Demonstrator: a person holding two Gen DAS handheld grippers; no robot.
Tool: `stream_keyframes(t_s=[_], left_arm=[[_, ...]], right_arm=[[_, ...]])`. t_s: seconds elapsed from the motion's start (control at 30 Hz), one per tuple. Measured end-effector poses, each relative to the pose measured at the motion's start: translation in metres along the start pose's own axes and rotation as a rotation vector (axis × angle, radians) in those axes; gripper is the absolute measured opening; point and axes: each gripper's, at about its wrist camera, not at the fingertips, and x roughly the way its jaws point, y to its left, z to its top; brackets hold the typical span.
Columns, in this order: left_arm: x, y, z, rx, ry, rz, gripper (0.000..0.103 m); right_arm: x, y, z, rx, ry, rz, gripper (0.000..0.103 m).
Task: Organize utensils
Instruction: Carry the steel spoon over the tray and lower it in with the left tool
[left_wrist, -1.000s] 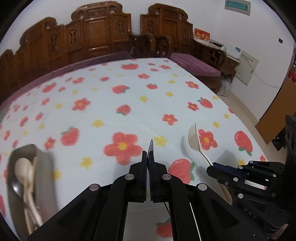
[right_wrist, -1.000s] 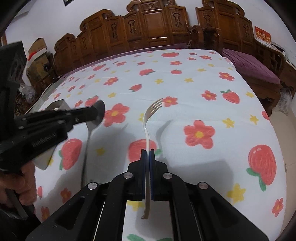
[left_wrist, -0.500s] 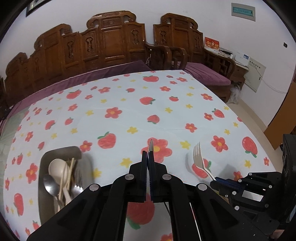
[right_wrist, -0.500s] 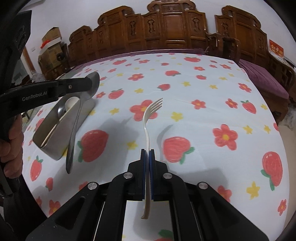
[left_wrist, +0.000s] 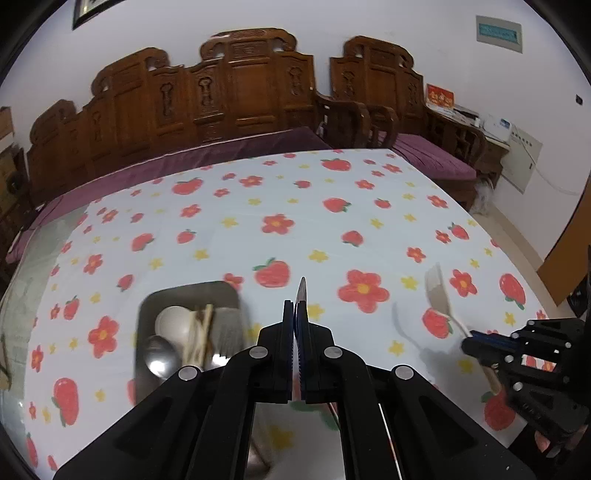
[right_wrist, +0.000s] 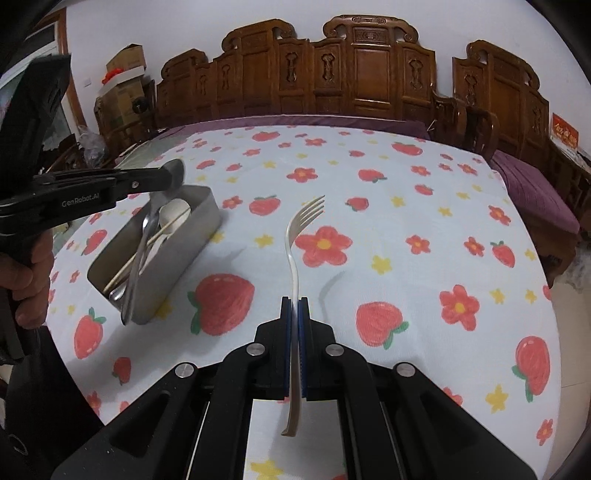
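Note:
My left gripper (left_wrist: 295, 308) is shut on a table knife (left_wrist: 301, 291), blade tip pointing forward; in the right wrist view the knife (right_wrist: 142, 254) hangs down from it over the tin. My right gripper (right_wrist: 294, 304) is shut on a metal fork (right_wrist: 295, 236), tines forward, held above the cloth; the fork also shows in the left wrist view (left_wrist: 437, 291). A metal utensil tin (right_wrist: 184, 251) holds a pale spoon (right_wrist: 173, 214), chopsticks and metal spoons; it lies at the left of my left gripper (left_wrist: 147, 306).
The table carries a white cloth (right_wrist: 406, 206) with strawberries and flowers. Carved wooden benches (right_wrist: 369, 74) with purple cushions stand behind and to the right. Cardboard boxes (right_wrist: 122, 88) are stacked at the far left. The table's right edge drops to the floor (left_wrist: 524, 251).
Both grippers have risen and pulled back. My left gripper with the knife has moved left, over the tin. The fork stays gripped in my right gripper.

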Motion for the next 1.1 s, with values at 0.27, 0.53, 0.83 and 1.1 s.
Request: stream_keyframes(t_s=[0.27, 0.53, 0.83, 1.1], left_arm=[[-0.017, 0.037, 0.002, -0.031, -0.023, 0.025, 0.001], [-0.009, 0.074, 0.004, -0.053, -0.013, 0.070, 0.001], [0.025, 0.101, -0.006, -0.054, 0.046, 0.124, 0.001], [0.050, 0.106, -0.027, -0.049, 0.105, 0.118, 0.001]], right_arm=[[-0.011, 0.017, 0.012, -0.020, -0.010, -0.015, 0.005], [-0.013, 0.045, 0.027, -0.056, -0.019, -0.003, 0.005], [-0.006, 0.072, 0.030, -0.082, -0.013, 0.006, 0.005], [0.007, 0.082, 0.026, -0.071, 0.007, 0.028, 0.005]])
